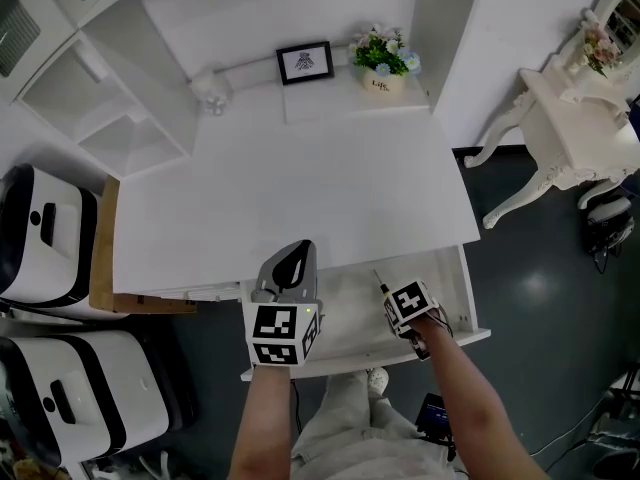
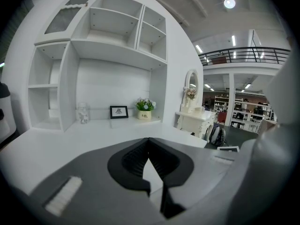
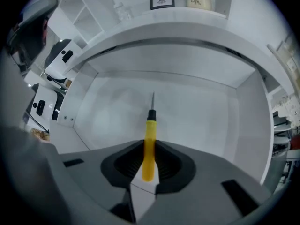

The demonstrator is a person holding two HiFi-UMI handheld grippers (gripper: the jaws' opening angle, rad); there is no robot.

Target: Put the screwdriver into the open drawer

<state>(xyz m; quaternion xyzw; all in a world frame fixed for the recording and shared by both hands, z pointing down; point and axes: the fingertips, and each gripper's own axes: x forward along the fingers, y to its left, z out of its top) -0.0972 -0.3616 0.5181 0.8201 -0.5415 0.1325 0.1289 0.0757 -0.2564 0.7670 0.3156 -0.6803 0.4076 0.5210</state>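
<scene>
The screwdriver (image 3: 149,142) has a yellow handle, a black collar and a thin metal shaft. My right gripper (image 3: 149,150) is shut on its handle, and the shaft points down at the floor of the open drawer (image 3: 201,111). In the head view the right gripper (image 1: 394,300) hangs over the drawer (image 1: 463,303), right of middle, with the screwdriver's tip (image 1: 380,282) sticking out ahead of it. My left gripper (image 1: 294,254) sits over the drawer's left half, level with the desk's front edge. In the left gripper view its jaws (image 2: 149,140) meet at the tips with nothing between them.
On the white desk top (image 1: 300,188) a framed picture (image 1: 304,63), a flower pot (image 1: 383,66) and a glass jar (image 1: 211,93) stand at the back. White shelves rise at left. White appliances (image 1: 45,228) and a wooden board (image 1: 104,258) are left of the desk, an ornate white table (image 1: 570,128) right.
</scene>
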